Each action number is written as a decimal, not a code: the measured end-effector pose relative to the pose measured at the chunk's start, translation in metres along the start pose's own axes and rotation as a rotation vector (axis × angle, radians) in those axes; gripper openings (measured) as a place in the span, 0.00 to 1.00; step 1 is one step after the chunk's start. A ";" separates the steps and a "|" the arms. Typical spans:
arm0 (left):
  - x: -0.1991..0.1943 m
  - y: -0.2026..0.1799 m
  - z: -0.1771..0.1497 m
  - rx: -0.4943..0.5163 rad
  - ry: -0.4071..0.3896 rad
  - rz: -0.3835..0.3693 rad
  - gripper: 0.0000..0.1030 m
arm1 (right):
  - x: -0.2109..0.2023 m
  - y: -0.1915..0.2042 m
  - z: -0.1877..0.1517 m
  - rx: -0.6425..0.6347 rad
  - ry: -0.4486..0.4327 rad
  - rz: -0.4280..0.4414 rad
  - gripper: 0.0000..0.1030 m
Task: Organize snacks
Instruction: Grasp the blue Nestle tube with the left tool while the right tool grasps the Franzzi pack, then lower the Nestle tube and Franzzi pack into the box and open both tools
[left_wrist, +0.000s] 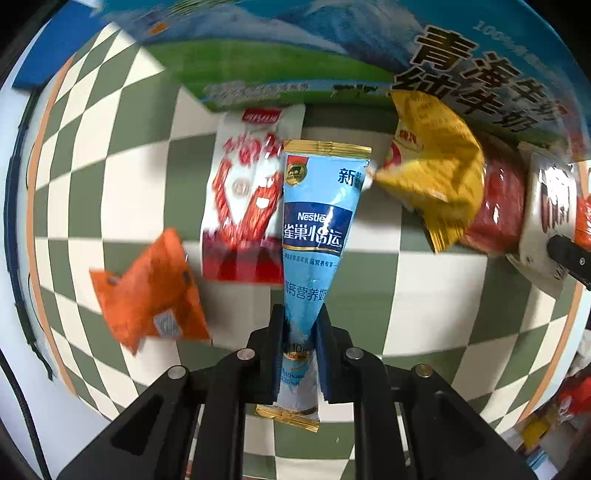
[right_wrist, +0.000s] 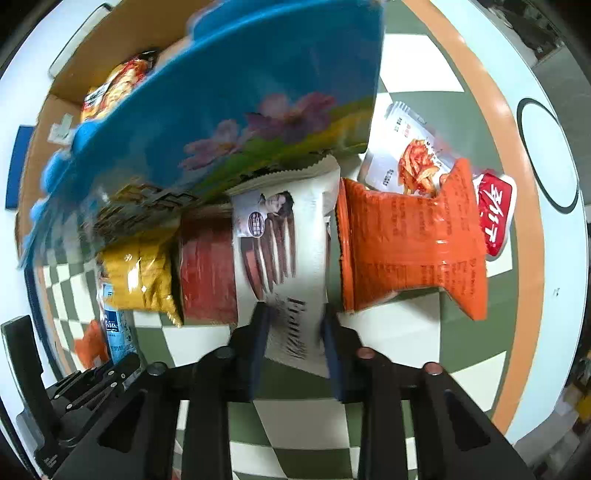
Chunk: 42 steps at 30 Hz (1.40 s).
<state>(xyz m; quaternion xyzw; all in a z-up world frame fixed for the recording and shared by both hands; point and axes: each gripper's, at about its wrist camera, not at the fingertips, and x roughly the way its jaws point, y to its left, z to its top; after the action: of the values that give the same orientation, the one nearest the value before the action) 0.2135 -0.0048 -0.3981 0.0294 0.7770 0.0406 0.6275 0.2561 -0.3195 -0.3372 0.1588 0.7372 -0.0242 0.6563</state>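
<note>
My left gripper (left_wrist: 301, 332) is shut on the lower end of a light blue Nestle sachet (left_wrist: 316, 229), which lies on the checkered cloth and points away from me. A red and white packet (left_wrist: 243, 206) lies just left of it, an orange packet (left_wrist: 151, 291) further left, a yellow packet (left_wrist: 436, 173) to the right. My right gripper (right_wrist: 295, 325) is shut on the near end of a white packet with brown sticks printed on it (right_wrist: 280, 240). Beside that packet lie a dark red one (right_wrist: 208, 273), a yellow one (right_wrist: 142, 277) and an orange one (right_wrist: 410, 240).
A large blue and green milk carton box (left_wrist: 332, 48) stands behind the snacks; in the right wrist view the open box (right_wrist: 240, 92) holds a yellow-orange bag (right_wrist: 114, 86). A white packet with a red label (right_wrist: 417, 155) lies far right. The round table's orange rim (right_wrist: 509, 147) curves around.
</note>
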 end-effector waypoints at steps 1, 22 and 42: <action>0.000 0.002 -0.004 -0.007 0.001 -0.008 0.13 | -0.001 -0.001 -0.002 -0.006 0.008 0.001 0.24; -0.020 0.022 -0.032 -0.045 -0.030 -0.063 0.12 | 0.016 -0.008 -0.007 0.056 0.029 -0.042 0.58; -0.150 -0.003 -0.042 0.035 -0.187 -0.269 0.12 | -0.112 0.006 -0.078 -0.042 -0.108 0.206 0.58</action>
<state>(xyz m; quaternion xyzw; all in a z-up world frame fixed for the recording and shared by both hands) 0.2036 -0.0229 -0.2438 -0.0604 0.7127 -0.0602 0.6963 0.1928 -0.3176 -0.2166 0.2187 0.6810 0.0504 0.6971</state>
